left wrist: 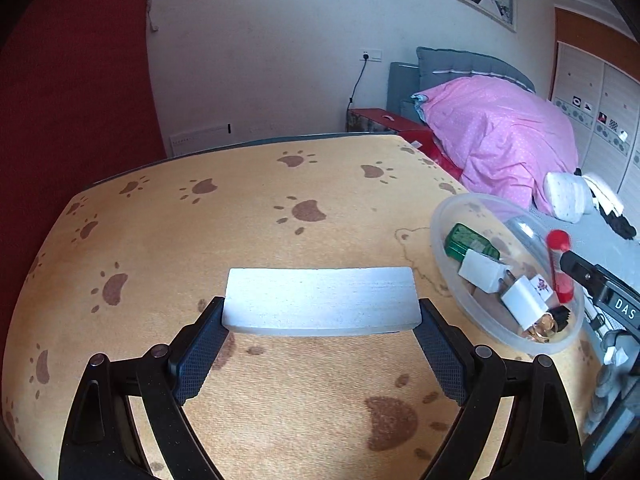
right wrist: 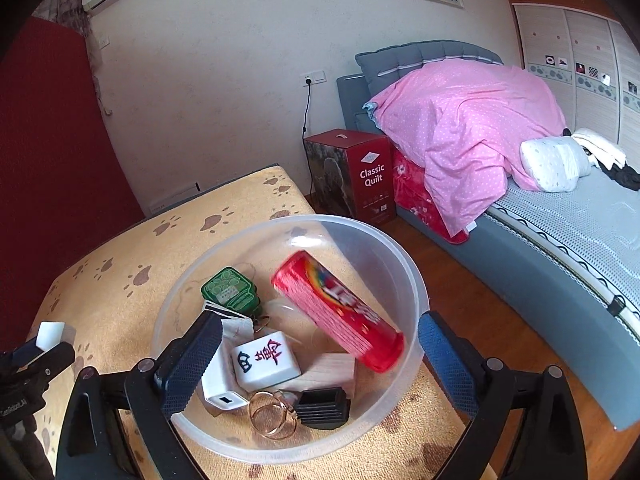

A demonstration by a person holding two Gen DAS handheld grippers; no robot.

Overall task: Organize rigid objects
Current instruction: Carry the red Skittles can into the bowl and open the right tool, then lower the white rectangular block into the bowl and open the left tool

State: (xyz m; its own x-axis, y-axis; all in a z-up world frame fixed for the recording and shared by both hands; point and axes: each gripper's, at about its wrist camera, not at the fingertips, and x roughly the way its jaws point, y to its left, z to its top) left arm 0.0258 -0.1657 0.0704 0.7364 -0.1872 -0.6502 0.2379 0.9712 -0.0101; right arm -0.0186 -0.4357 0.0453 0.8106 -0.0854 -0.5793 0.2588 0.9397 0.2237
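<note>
My left gripper (left wrist: 320,316) is shut on a flat white block (left wrist: 320,300) and holds it above the paw-print cloth (left wrist: 240,220). My right gripper (right wrist: 320,356) is open above a clear plastic bowl (right wrist: 412,280). A red tube (right wrist: 340,312), blurred, lies tilted in the bowl between the open fingers, touching neither. The bowl also holds a green tin (right wrist: 230,290), a white mahjong tile (right wrist: 264,360), white chargers (right wrist: 220,396), a wooden block (right wrist: 332,372), a black ribbed cap (right wrist: 324,406) and gold rings (right wrist: 272,416). In the left wrist view the bowl (left wrist: 444,216) stands at the right.
The table's right edge runs just past the bowl, above a wood floor (right wrist: 500,320). A bed with a pink quilt (right wrist: 460,128) stands to the right. A red "Classic Quilt" box (right wrist: 368,176) stands by the wall. A red curtain (left wrist: 72,100) hangs at the left.
</note>
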